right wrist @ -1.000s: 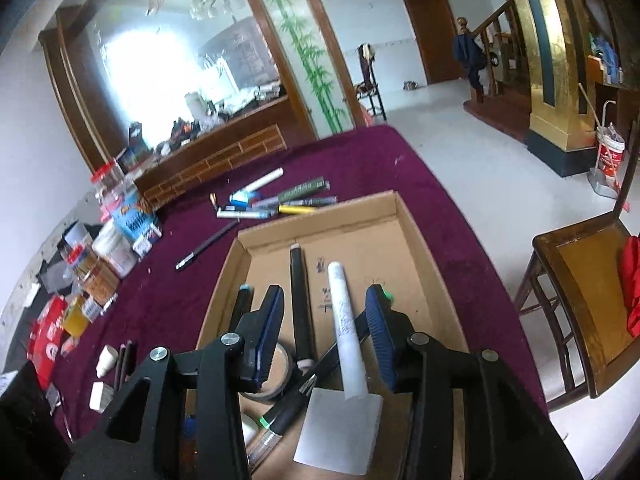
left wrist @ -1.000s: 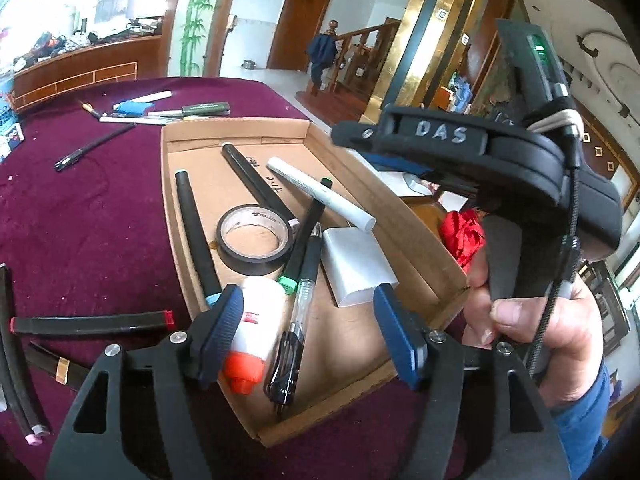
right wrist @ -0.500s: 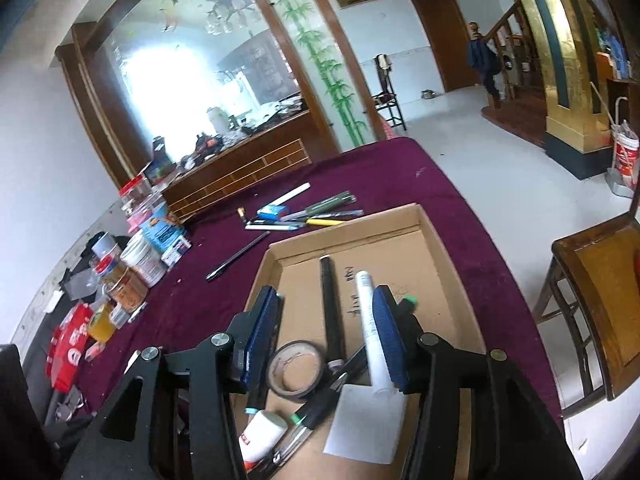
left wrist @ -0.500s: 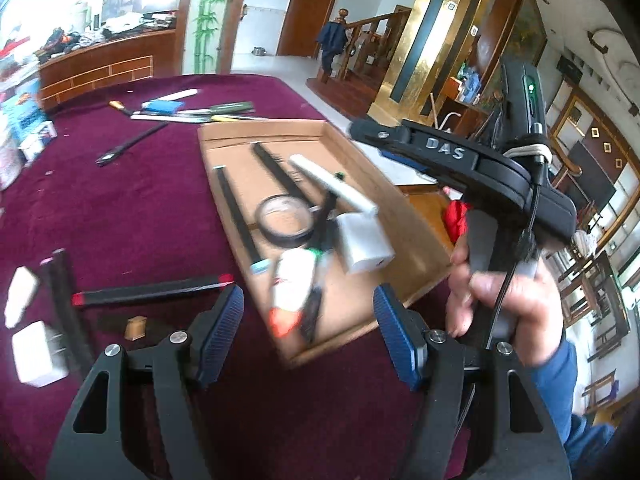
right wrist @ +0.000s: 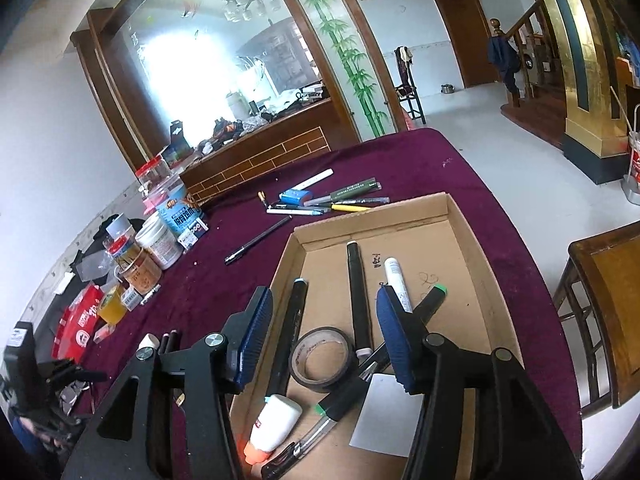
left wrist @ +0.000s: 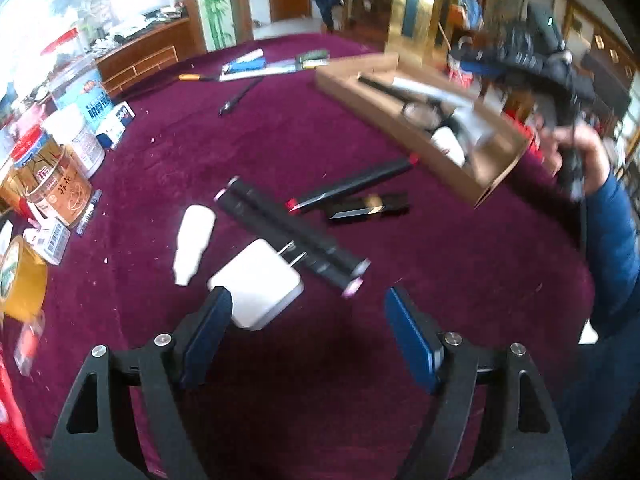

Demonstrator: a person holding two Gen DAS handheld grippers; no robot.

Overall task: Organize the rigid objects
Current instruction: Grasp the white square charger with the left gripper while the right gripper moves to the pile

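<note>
A cardboard tray [right wrist: 472,240] on the maroon table holds black markers, a roll of black tape [right wrist: 322,354], a white marker, a glue bottle [right wrist: 274,420] and a white block. My right gripper [right wrist: 320,332] is open and empty above the tray's near end. My left gripper [left wrist: 308,332] is open and empty over the cloth, just short of a white plug charger [left wrist: 256,284]. Beyond the charger lie two black markers with pink caps [left wrist: 288,236], a white bottle [left wrist: 194,242], a red-capped marker [left wrist: 352,184] and a black-and-gold tube [left wrist: 368,206]. The tray shows in the left wrist view [left wrist: 400,124].
Cans, jars and small boxes [right wrist: 160,240] crowd the table's left side, with a yellow tape roll [left wrist: 20,280]. More pens and a blue item [right wrist: 320,200] lie at the far edge. A wooden chair [right wrist: 600,292] stands to the right of the table.
My left gripper has swung left, away from the tray, to the loose items on the cloth by the charger. My right gripper has drawn back and risen a little over the tray.
</note>
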